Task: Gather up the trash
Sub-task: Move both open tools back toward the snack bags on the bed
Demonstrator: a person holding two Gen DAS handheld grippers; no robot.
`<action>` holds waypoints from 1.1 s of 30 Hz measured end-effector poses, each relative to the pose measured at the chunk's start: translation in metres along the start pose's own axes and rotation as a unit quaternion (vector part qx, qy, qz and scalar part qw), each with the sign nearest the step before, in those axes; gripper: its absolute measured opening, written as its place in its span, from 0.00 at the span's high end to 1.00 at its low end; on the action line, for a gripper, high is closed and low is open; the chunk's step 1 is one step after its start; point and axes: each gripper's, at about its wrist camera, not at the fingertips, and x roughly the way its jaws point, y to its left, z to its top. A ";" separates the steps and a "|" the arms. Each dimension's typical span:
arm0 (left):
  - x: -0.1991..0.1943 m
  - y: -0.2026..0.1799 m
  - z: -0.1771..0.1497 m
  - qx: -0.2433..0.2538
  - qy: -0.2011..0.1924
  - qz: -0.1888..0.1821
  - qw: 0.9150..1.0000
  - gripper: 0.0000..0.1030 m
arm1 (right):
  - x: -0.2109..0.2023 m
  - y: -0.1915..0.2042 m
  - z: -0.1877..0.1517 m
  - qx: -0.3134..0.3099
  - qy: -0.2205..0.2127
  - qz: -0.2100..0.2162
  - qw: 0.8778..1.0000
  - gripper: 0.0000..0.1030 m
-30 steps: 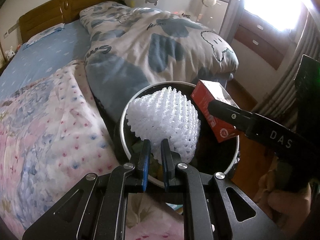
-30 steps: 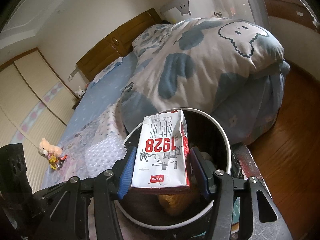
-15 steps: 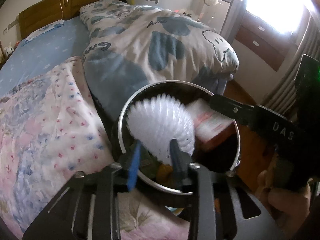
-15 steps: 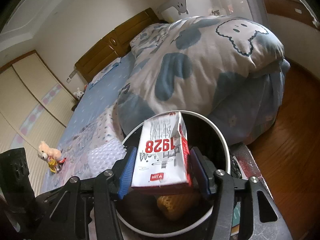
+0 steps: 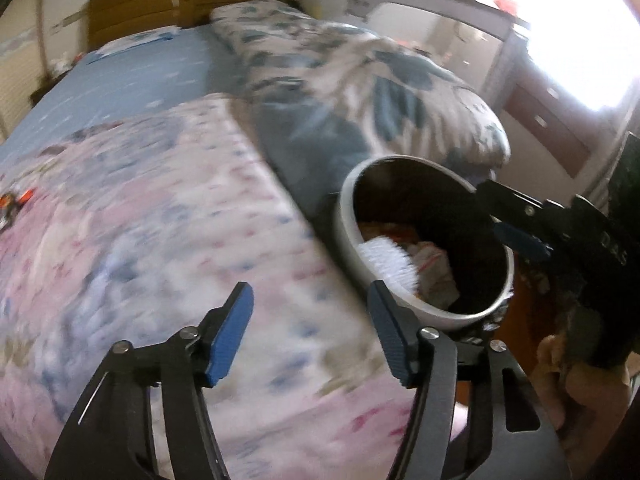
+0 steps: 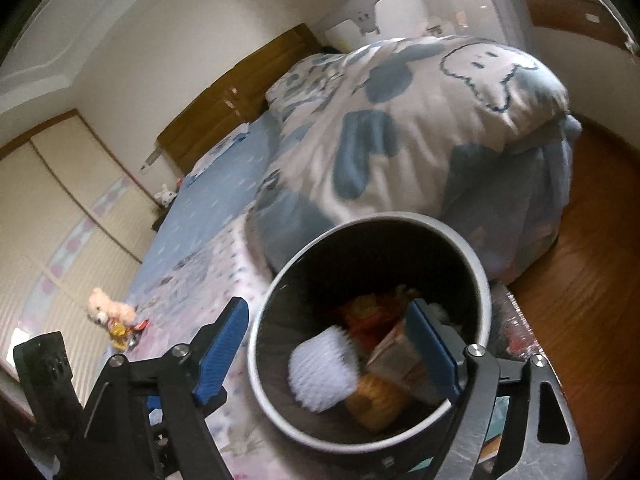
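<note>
- Foam netting (image 6: 325, 368), white and springy, lay inside the bin (image 6: 478, 276), leaning on its near-left wall; in the left wrist view the same netting (image 5: 386, 258) showed just under the rim.
- Beside it, touching or nearly so, lay the milk carton (image 6: 394, 360), tilted on its side against other scraps, with an orange-yellow wrapper (image 6: 374, 406) under both.
- Judged from its look, that netting would weigh next to nothing and squash flat under any pinch; a grip on an outer fold would do, and it would not slip from ribbed pads.
- The carton looked light and probably empty, stiff along its edges but soft across the wide faces; the sensible hold would be across the narrow sides, gently, lest it buckle.
- Right tool (image 6: 332, 354) hung over the bin mouth with its blue pads spread and widening, one pad outside the near rim and the other over the carton, pressing on nothing.
- Left tool (image 5: 310, 334) was off to the side over the pink floral bedspread (image 5: 160, 220), jaws parted and opening further, nothing between them; the picture there was blurred.
- The bin (image 5: 348, 220) stood just beside the bed, with the blue-and-white duvet (image 6: 420, 120) heaped behind it.
- Further out on the bed, a small plush toy (image 6: 108, 310) and a bright wrapper-like scrap (image 6: 124, 332) lay together, well apart from the bin; that scrap looked like the next candidate, light and crinkly, best pinched at its middle.
</note>
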 end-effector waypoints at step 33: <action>-0.080 0.250 -0.073 -0.202 -0.034 0.141 0.969 0.40 | 0.103 0.217 -0.108 -0.166 0.101 0.135 0.972 0.20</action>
